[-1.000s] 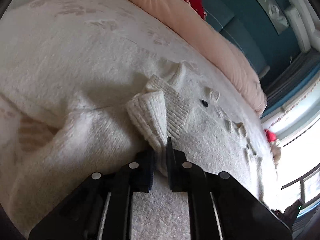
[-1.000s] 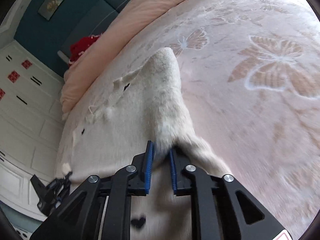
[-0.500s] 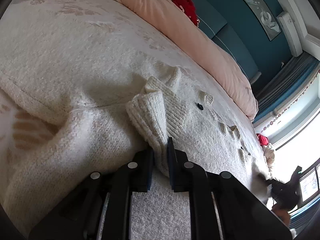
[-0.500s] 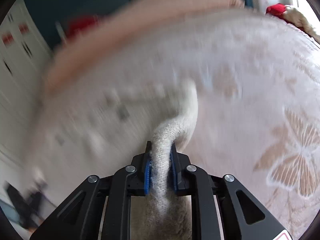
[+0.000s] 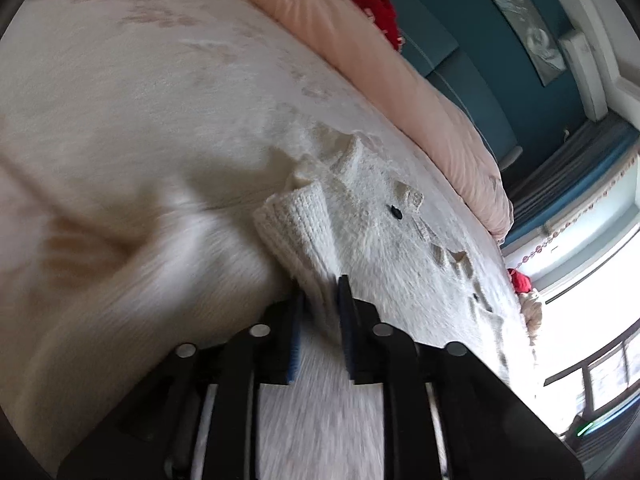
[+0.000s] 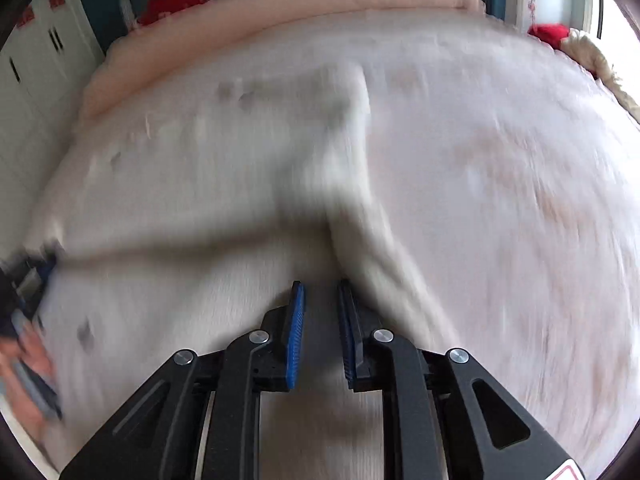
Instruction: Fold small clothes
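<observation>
A cream fuzzy knit sweater (image 5: 380, 232) lies spread on the bed, with black buttons and a ribbed cuff (image 5: 296, 224). My left gripper (image 5: 320, 296) is shut on the ribbed cuff of its sleeve, which stands up between the jaws. In the right wrist view the sweater (image 6: 224, 184) is blurred by motion. My right gripper (image 6: 320, 300) sits low over the sweater with its jaws a little apart around a fold of the fabric; whether it grips is unclear. The other gripper (image 6: 24, 292) shows at the far left.
The bed is covered by a pale pink spread with butterfly prints (image 6: 520, 200). A peach duvet roll (image 5: 380, 52) and a red item (image 5: 372, 0) lie along the teal headboard. White wardrobe doors (image 6: 36, 52) stand at the left, a bright window (image 5: 600, 280) at the right.
My right gripper swung fast across the bed and lowered the sleeve onto the sweater; its jaws now stand wider. My left gripper kept its hold on the cuff and shifted slightly.
</observation>
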Demonstrator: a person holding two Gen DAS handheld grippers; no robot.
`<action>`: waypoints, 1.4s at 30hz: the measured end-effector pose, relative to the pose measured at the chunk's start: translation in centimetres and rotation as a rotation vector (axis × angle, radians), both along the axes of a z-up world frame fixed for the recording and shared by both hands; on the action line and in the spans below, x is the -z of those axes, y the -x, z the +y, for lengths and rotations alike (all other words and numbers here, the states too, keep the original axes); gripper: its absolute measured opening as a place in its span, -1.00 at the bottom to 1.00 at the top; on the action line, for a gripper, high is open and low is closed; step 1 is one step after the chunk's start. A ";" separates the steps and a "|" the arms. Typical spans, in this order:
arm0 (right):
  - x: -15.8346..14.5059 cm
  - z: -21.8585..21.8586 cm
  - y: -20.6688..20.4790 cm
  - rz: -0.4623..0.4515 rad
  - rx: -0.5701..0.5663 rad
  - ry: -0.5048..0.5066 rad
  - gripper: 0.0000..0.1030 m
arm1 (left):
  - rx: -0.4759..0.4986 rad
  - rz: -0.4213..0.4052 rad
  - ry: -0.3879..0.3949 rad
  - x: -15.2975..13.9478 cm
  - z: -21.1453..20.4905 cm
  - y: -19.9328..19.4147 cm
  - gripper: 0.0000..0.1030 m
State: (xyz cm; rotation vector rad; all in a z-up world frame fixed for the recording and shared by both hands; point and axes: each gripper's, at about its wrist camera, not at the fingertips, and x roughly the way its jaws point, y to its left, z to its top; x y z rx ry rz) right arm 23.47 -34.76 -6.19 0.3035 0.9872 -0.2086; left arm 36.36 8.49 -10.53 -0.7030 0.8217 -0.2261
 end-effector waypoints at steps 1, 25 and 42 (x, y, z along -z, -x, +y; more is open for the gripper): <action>-0.9 0.9 2.0 -0.041 -0.022 0.012 -0.61 | -0.017 0.003 0.009 -0.5 1.0 0.9 -0.23; 1.3 9.6 9.6 -0.125 -0.131 0.200 0.46 | -0.650 0.133 -0.095 -6.2 32.2 0.2 -0.83; 1.3 9.3 9.3 -0.150 -0.127 0.143 0.48 | 0.225 -0.137 -0.213 -15.3 -15.5 2.9 0.58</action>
